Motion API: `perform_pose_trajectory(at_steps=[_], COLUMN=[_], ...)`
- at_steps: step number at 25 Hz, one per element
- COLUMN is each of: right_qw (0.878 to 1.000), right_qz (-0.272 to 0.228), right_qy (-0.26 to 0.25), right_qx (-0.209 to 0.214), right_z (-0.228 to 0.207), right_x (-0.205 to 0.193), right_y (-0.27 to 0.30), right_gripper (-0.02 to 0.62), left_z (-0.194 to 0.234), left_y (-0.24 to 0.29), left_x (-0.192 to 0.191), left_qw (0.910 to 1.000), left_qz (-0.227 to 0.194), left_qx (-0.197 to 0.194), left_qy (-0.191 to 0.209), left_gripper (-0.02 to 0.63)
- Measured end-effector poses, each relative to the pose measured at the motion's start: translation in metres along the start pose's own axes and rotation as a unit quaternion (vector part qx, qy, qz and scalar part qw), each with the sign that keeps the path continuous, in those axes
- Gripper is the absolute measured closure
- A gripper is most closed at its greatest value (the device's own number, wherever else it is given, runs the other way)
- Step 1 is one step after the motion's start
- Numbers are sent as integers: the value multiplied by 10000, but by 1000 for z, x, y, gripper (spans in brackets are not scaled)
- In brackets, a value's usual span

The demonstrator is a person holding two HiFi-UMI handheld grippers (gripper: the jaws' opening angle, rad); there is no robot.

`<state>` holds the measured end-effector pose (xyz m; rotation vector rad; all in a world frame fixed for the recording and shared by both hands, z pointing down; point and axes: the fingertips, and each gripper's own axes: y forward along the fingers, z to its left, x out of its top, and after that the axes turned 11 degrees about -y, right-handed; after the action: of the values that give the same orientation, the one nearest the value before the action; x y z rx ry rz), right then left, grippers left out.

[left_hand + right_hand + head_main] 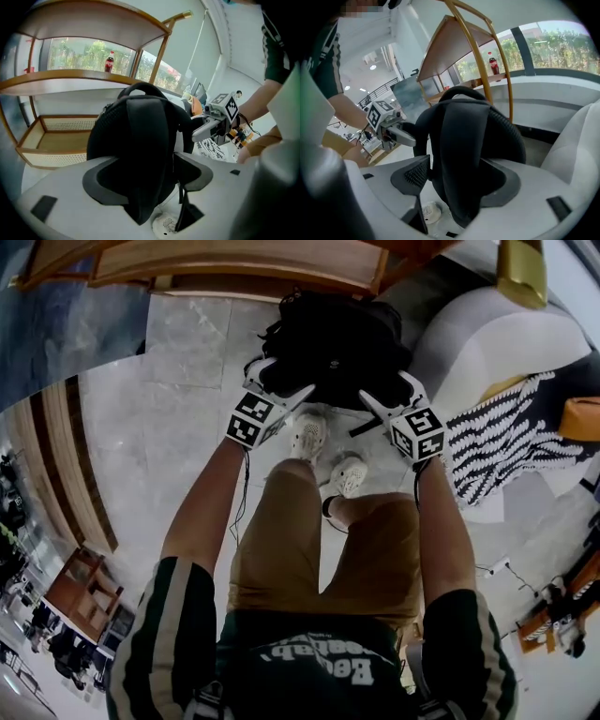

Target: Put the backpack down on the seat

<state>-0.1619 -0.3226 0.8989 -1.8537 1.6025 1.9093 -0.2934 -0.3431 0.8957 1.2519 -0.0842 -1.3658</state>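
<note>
A black backpack [328, 348] sits in front of me between both grippers, beside the white seat [497, 343]; I cannot tell what it rests on. My left gripper [281, 381] stands wide open at the bag's left side. In the left gripper view one black shoulder strap [145, 154] runs down between that gripper's [145, 183] jaws. My right gripper [389, 395] is also wide open at the bag's right side. The other strap [464, 159] hangs between its [461, 180] jaws, close against the pads. The seat's white cushion [576, 150] is at the far right of the right gripper view.
A wooden shelf unit [234, 268] with a brass frame stands just behind the bag, and a cola bottle [109, 62] is on its upper board. A black-and-white patterned cushion [506, 437] lies on the seat. My shoes [309, 437] are on the marble floor below the bag.
</note>
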Motion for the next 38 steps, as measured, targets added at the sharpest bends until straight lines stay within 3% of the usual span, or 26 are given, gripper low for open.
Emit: perform_pose_trajectory(at_steps=[3, 4, 5, 6, 7, 17, 26, 32, 38], right_qw=[9998, 9995, 9990, 9984, 9978, 9944, 9944, 9933, 9894], right_qz=[17, -42, -139, -255, -359, -942, -879, -1056, -1386], right_qy=[-99, -184, -253, -255, -204, -31, 387, 465, 179], right_qx=[193, 252, 339, 437, 512, 486, 431, 66, -384], right_z=[2, 4, 7, 11, 14, 51, 120, 152, 168], right_x=[-4, -2, 2, 6, 9, 87, 154, 216, 289], right_y=[16, 18, 19, 18, 16, -44, -112, -177, -243], right_gripper=[313, 315, 507, 528, 531, 534, 534, 534, 532], left_z=[-3, -6, -10, -14, -16, -71, -125, -174, -225], left_y=[27, 32, 35, 35, 35, -25, -132, -197, -259], left_x=[-2, 0, 2, 5, 8, 45, 86, 132, 196], left_qw=[9999, 9997, 9992, 9985, 9981, 9934, 9941, 9893, 9810], left_qz=[-24, -57, -104, -168, -240, -423, -239, -364, -714], left_qx=[-141, -181, -214, -227, -216, -408, -687, -1008, -1211], left_qy=[15, 134, 312, 460, 529, 988, 806, 993, 1336], left_gripper=[281, 312, 464, 517, 526, 535, 535, 535, 535])
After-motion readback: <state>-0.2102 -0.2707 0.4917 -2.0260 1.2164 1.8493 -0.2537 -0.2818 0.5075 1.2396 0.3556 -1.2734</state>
